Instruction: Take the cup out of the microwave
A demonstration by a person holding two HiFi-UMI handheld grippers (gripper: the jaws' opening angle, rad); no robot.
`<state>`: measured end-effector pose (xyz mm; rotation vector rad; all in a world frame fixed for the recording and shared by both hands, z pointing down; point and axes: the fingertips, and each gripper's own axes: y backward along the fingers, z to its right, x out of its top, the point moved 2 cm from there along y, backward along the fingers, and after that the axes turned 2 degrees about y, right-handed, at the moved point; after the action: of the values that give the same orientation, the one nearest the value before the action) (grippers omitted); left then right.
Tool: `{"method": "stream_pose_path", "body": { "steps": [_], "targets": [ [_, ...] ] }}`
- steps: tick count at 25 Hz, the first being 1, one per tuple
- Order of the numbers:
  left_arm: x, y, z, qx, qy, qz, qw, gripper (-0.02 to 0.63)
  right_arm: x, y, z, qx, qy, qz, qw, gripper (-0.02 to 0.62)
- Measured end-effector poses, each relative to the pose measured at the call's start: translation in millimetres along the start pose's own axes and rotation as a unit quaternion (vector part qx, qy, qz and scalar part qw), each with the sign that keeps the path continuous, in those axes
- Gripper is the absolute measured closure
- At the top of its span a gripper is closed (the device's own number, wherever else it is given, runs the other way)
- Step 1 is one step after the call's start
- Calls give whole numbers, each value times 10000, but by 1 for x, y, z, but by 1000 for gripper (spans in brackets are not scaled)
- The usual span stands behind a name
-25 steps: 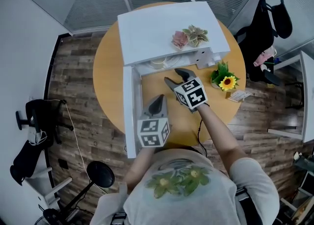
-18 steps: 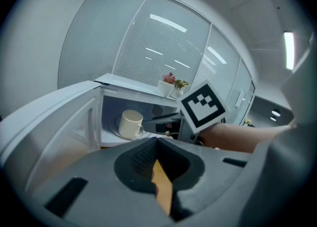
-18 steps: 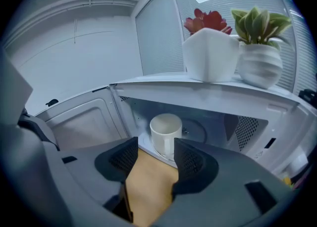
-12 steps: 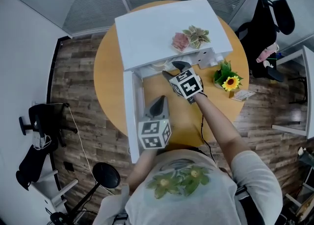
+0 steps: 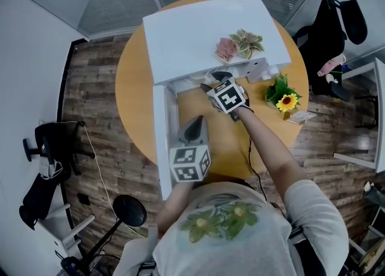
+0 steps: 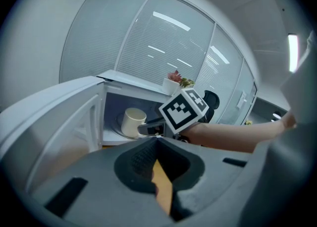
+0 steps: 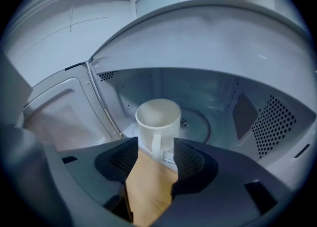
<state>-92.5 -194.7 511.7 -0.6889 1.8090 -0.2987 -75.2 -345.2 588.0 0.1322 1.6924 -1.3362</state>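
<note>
The door (image 5: 160, 136) of the microwave (image 5: 198, 31) is seen swung open at the left of the head view, so access has been gained — the grasp and the lift-out are judged to be what is left. The cup (image 7: 158, 119) is found inside the cavity, at the centre of the right gripper view. It stands upright on the glass turntable (image 7: 200, 127), toward its front, with the handle (image 7: 156, 147) turned to the opening. The right gripper (image 7: 152, 158) is held at the mouth of the cavity with its fingers spread. The handle is seen in line with the gap between them, just at the tips, and nothing is pinched yet. The left gripper (image 6: 157, 142) is held lower in the head view, well apart from the cup, its fingers pressed together on nothing. The cup is shown as a plain cream-white mug, straight-sided and matt — no contents can be made out in it.
</note>
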Motion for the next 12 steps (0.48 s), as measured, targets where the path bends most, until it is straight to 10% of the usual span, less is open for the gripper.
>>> {"method": "stream_pose_path", "body": {
  "steps": [12],
  "targets": [
    [-3, -4, -5, 69, -3, -57, 10000, 603, -3, -10, -1, -31, 205, -259, 9994, 525]
  ]
}}
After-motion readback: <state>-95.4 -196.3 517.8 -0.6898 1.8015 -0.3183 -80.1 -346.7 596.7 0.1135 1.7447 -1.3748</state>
